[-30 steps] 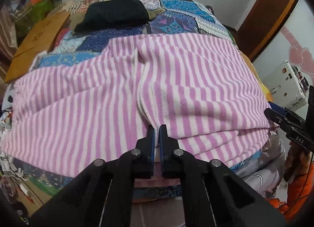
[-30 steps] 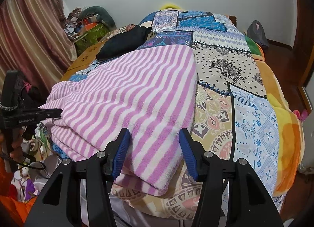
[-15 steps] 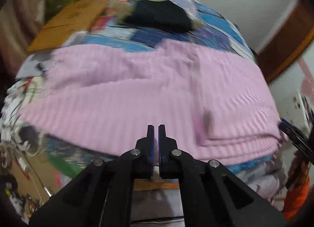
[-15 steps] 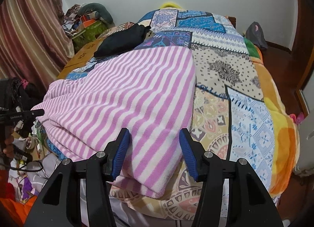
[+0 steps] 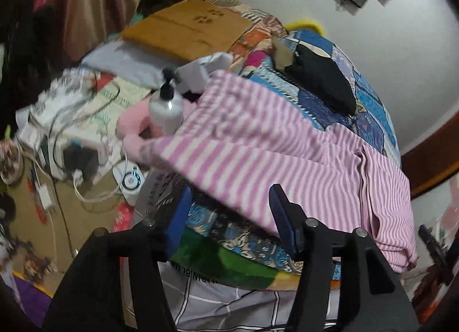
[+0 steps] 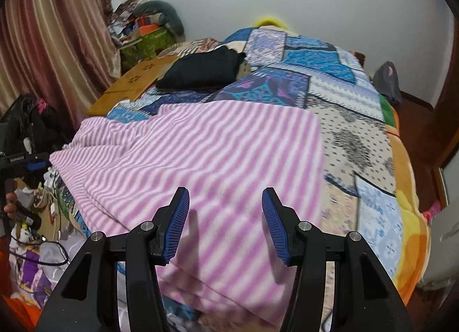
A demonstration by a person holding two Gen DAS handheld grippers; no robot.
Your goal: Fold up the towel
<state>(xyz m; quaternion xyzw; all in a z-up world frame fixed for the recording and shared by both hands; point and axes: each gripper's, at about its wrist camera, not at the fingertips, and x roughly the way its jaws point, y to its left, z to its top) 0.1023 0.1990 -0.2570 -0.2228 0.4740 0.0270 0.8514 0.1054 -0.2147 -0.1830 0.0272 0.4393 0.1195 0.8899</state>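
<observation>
Since a second ago the left tongs (image 5: 228,213) have let go and gape empty at the striped towel's (image 6: 206,165) left corner, while the right tongs (image 6: 225,221), open, hover over its near edge on the bed (image 6: 373,159), long axis across frame.

My left gripper (image 5: 229,211) stood wide open, its two blue-padded fingers (image 5: 178,217) spread well apart with nothing held between them, black linkage arms splayed out below toward the camera. My right gripper (image 6: 225,223) was likewise wide open, both ribbed blue pads (image 6: 178,221) facing each other across a broad gap, empty. In the right wrist view I could see the left gripper (image 6: 27,161) from the side at the far left edge, held roughly level, with my fingers (image 6: 10,203) curled around its handle below. In the left wrist view, the right gripper showed only as a dark, blurred shape at the right edge.
</observation>
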